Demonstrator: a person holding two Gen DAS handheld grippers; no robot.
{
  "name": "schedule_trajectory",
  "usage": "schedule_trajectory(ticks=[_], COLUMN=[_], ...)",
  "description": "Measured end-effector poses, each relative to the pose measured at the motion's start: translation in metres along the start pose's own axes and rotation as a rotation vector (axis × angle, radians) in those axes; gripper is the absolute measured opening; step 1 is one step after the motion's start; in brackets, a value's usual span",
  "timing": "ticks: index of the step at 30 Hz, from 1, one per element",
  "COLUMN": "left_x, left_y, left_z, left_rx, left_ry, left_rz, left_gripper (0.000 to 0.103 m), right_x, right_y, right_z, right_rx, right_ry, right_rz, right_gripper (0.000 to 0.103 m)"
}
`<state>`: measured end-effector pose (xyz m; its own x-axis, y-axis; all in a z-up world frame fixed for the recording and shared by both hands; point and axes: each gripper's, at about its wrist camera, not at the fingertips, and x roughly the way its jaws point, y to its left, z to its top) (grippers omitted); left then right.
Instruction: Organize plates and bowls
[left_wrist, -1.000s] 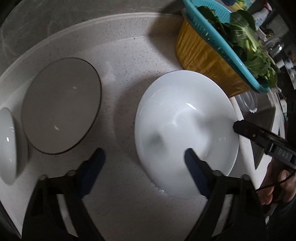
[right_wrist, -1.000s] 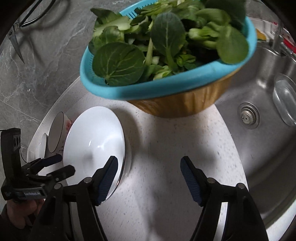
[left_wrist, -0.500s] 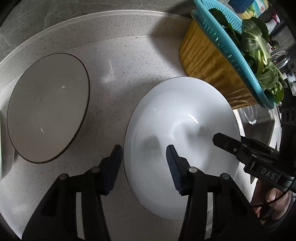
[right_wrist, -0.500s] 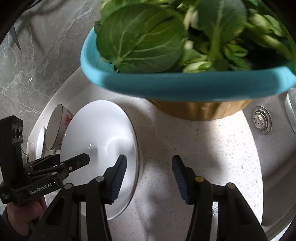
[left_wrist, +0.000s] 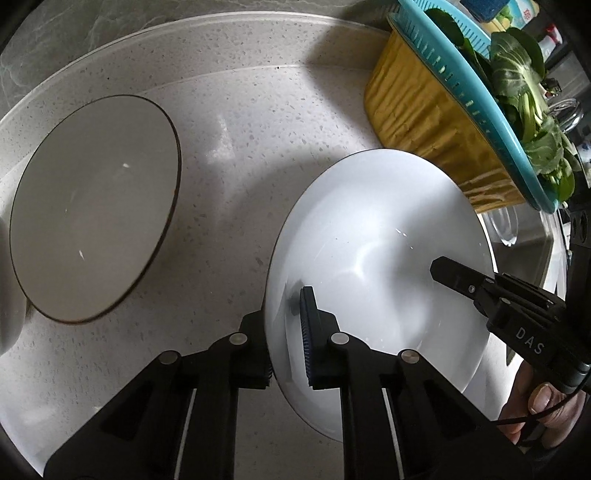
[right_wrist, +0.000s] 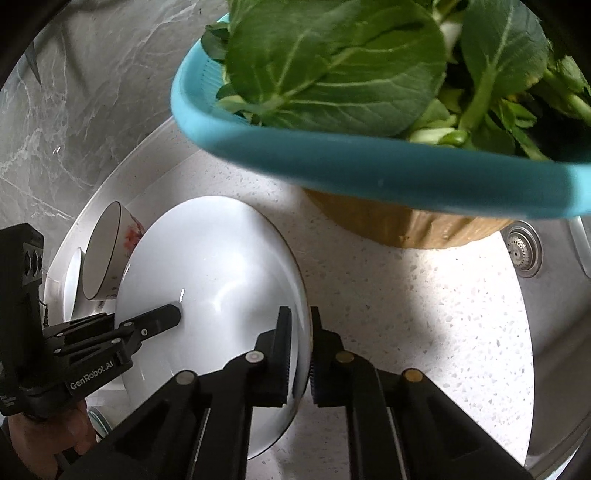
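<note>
I see one speckled desk (left_wrist: 240, 122), with one teal basket of greens (right_wrist: 369, 166) at 1 o'clock, its far side cut off. One white plate (left_wrist: 376, 236) sits centre; one grey plate (left_wrist: 92, 206) at 9 o'clock; one patterned bowl (right_wrist: 107, 251) half hidden behind the white plate. My left gripper (left_wrist: 288, 339) and right gripper (right_wrist: 299, 354) have just closed their jaws, each pinching opposite rims of the white plate.
</note>
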<state>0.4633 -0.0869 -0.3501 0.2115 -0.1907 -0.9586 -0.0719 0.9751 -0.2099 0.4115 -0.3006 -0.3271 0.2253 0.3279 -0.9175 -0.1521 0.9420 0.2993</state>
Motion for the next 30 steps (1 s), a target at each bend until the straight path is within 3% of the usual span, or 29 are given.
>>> schedule_trajectory(ticks=[9, 17, 23, 30], left_x=[-0.024, -0.051, -0.044, -0.035], left_y=[-0.011, -0.012, -0.003, 0.001], left_z=[-0.029, -0.09, -0.135, -0.166], left_rx=[0.023, 0.045, 0.033, 0.031], left_ry=[-0.002, -0.004, 0.014, 0.026], left_rz=[-0.036, -0.061, -0.07, -0.064], left_gripper=[0.01, 0.01, 0.01, 0.01], right_x=[-0.021, -0.048, -0.046, -0.039], right_y=[0.003, 0.02, 0.032, 0.041], right_z=[-0.022, -0.065, -0.102, -0.128], right_rx=[0.008, -0.012, -0.015, -0.013], right_ry=[0.006, 0.006, 0.038, 0.053], right_rz=[-0.001, 0.004, -0.011, -0.023], right_gripper=[0.009, 0.009, 0.009, 0.009])
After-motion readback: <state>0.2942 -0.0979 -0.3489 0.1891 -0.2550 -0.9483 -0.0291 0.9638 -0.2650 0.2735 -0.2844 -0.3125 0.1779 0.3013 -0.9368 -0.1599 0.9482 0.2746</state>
